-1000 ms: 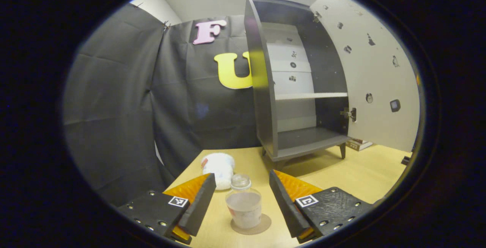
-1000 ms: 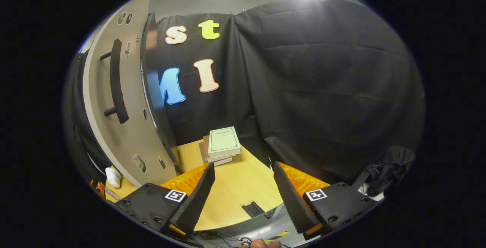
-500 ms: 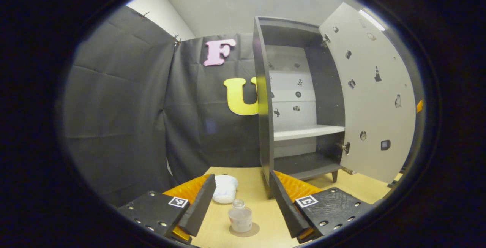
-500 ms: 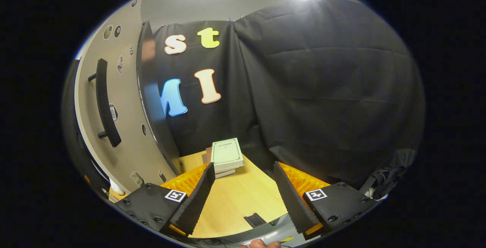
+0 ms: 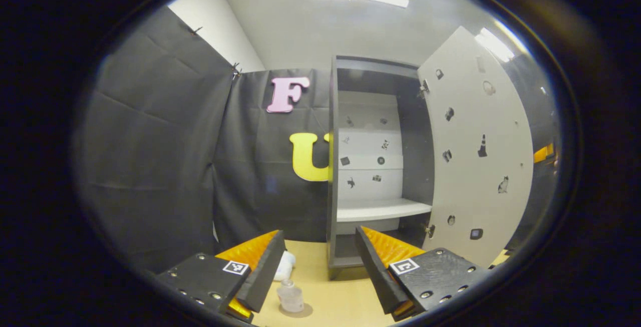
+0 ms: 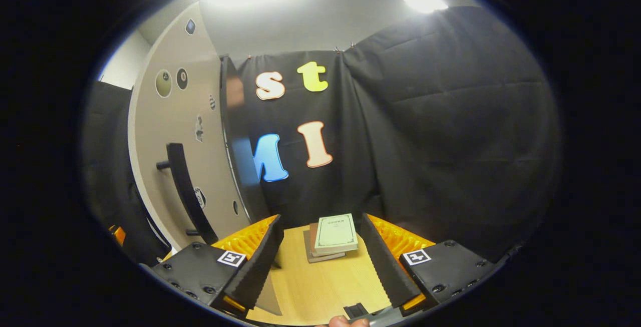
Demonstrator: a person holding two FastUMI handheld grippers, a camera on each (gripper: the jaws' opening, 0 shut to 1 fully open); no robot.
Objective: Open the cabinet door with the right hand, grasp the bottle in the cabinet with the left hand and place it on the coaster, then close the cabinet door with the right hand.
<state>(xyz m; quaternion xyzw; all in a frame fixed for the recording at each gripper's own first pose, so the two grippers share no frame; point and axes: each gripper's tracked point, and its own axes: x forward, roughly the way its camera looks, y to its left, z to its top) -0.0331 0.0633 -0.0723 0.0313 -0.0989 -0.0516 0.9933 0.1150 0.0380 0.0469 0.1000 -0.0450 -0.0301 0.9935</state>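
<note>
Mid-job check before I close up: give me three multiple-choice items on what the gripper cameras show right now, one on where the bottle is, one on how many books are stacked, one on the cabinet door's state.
1. Where does the bottle stand?
A. On the coaster on the table
B. On the cabinet's white shelf
C. Between the left gripper's jaws

2. How many books are stacked on the table?
A. One
B. About three
C. Six

3. What state is the cabinet door in?
A. Shut
B. Swung wide open
C. Off its hinges, lying flat

Answers:
1. A: in the left gripper view it stands upright on the round coaster, and the left gripper is open and clear of it.
2. B: the right gripper view shows a light-covered book on top of about two darker ones.
3. B: the door stands out from the cabinet, showing the bare shelf.
</note>
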